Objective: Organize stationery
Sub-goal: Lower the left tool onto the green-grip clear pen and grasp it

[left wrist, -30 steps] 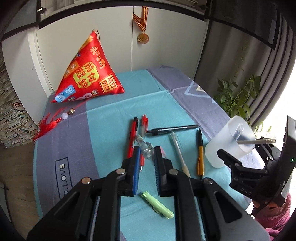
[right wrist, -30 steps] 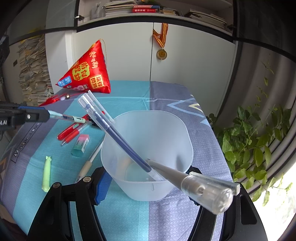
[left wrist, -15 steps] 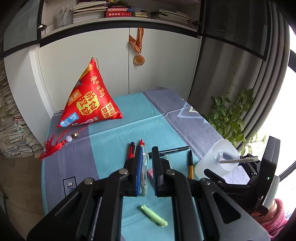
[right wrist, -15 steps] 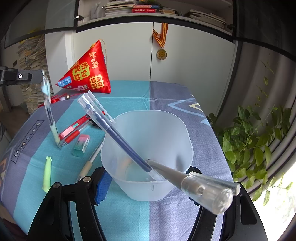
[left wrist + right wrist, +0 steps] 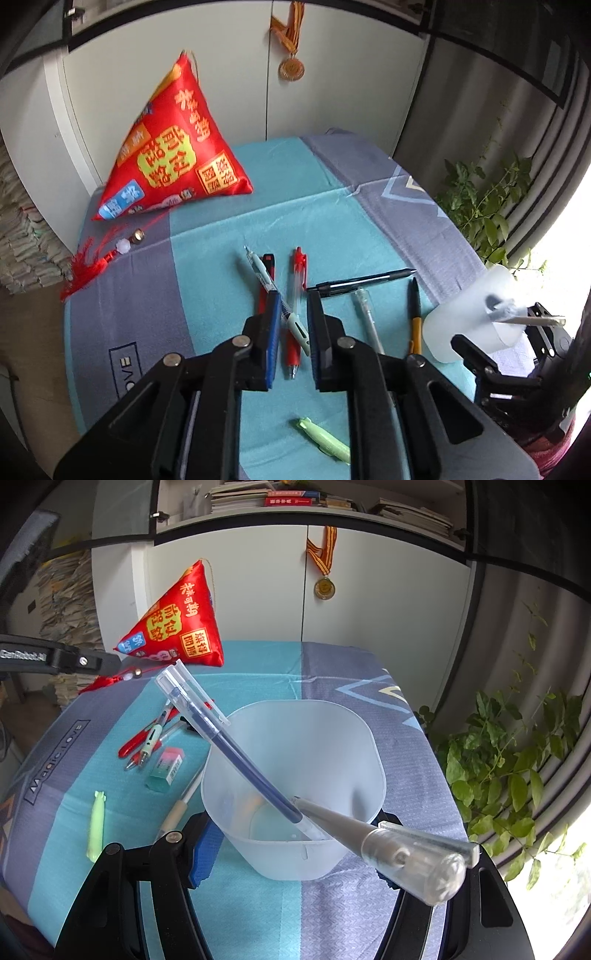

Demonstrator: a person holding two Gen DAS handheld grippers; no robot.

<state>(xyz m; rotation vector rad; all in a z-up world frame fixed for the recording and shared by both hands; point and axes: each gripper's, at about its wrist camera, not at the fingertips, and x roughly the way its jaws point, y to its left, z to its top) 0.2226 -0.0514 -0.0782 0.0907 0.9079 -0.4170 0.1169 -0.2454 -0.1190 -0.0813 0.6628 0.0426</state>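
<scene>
My left gripper (image 5: 291,321) is open above the pens, with nothing in it. A clear pen with a pale green clip (image 5: 277,295) lies on the cloth below the jaws, across two red pens (image 5: 298,291). A black pen (image 5: 364,281), a clear pen (image 5: 367,321) and an orange-and-black pen (image 5: 415,314) lie to the right. My right gripper (image 5: 295,849) is shut on the frosted plastic cup (image 5: 295,786), which holds a blue pen (image 5: 229,746) and a grey pen (image 5: 388,845). The cup also shows in the left wrist view (image 5: 476,314).
A green-and-pink eraser (image 5: 166,764) and a pale green pen cap (image 5: 96,823) lie left of the cup. A red triangular pillow (image 5: 173,147) with a tassel (image 5: 92,262) sits at the back. A leafy plant (image 5: 517,757) stands past the table's right edge.
My left gripper had lifted the clear green-clipped pen upright; now the jaws are open, lower over the table, and the pen lies on the red pens. The right gripper and cup stayed put.
</scene>
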